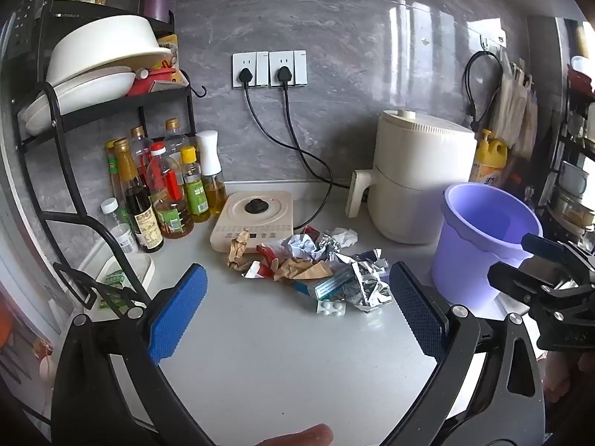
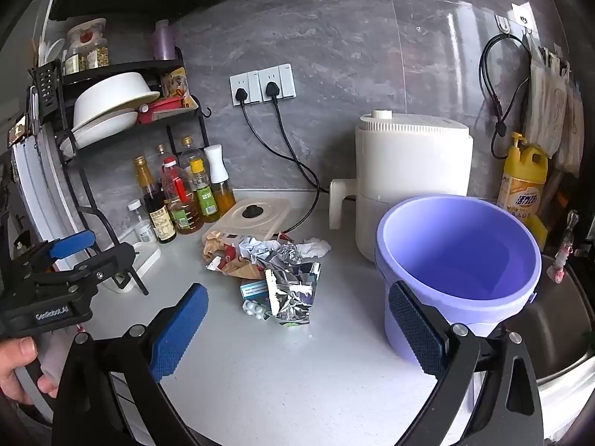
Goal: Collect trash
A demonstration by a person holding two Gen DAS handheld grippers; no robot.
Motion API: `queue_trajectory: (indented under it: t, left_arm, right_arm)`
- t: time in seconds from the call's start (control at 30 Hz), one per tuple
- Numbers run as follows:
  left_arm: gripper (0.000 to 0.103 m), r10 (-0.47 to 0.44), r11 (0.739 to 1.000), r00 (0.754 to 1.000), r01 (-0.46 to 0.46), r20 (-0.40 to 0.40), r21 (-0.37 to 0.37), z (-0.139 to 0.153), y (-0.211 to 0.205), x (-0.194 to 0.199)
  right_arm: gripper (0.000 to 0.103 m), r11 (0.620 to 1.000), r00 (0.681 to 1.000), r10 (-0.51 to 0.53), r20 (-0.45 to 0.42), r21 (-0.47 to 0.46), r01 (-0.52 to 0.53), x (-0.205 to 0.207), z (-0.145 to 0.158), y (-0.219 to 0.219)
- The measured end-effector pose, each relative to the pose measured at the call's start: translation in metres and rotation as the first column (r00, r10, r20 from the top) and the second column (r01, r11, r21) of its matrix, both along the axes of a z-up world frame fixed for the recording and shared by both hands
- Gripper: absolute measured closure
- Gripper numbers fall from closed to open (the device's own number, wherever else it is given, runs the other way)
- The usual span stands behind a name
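The trash pile (image 1: 308,260) lies in the middle of the pale counter (image 1: 260,353), its back edge overlapping the front of a cream induction plate (image 1: 256,215). In it show two crumpled foil wrappers (image 2: 293,293), brown paper scraps (image 1: 238,249), red-and-white wrappers, two white paper wads, a teal box (image 2: 254,289) and one blister pack of pills (image 1: 331,307) nearest the cameras. The one lilac bucket (image 2: 459,260) stands upright and open-mouthed to the pile's right, apart from it, in front of a white appliance (image 2: 412,171). Bare counter runs from the pile toward both grippers. The left gripper (image 1: 297,316) and right gripper (image 2: 297,330) hang over that bare stretch, jaws spread wide and holding nothing. Bottles cluster under a black rack (image 1: 55,119) at the left; a steel sink (image 2: 554,319) borders the bucket's right.
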State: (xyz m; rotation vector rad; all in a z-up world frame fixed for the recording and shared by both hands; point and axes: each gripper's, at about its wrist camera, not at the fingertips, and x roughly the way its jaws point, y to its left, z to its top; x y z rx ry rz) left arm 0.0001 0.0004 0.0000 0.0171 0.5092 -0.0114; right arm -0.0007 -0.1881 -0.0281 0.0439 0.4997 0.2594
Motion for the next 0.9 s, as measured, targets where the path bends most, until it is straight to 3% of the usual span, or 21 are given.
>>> queue_trajectory:
  t: [0.9]
  left_arm:
    - [0.006, -0.05, 0.998, 0.999, 0.051, 0.021, -0.04, 0.003, 0.003, 0.003]
  right_arm:
    - [0.008, 1.0, 1.0, -0.012, 0.012, 0.01, 0.012, 0.002, 0.001, 0.0]
